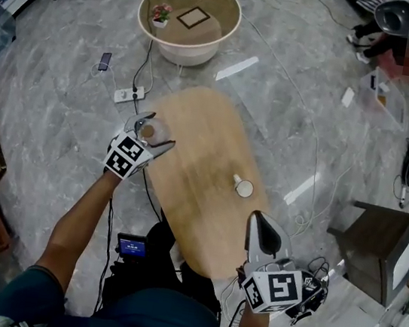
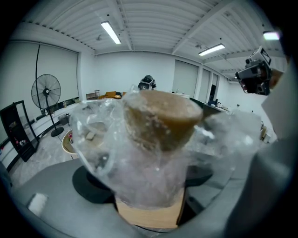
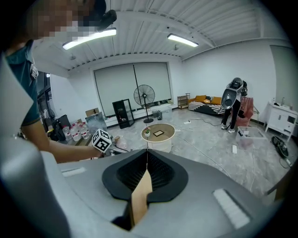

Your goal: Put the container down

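Container point(image 2: 156, 135): clear crinkly plastic w/ brown top; base hidden, outline blurry. Left gripper point(image 1: 153, 131) clamped on it at table point(image 1: 204, 166) edge. Right gripper point(image 3: 145, 173): jaws together, empty.

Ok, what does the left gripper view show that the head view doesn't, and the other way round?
Only the left gripper view: the container up close, clear crinkled plastic around something brown, plus a standing fan behind. Only the head view: a small white cup on the wooden table, and the right gripper at its near end. Both: the left gripper clamped on the container.
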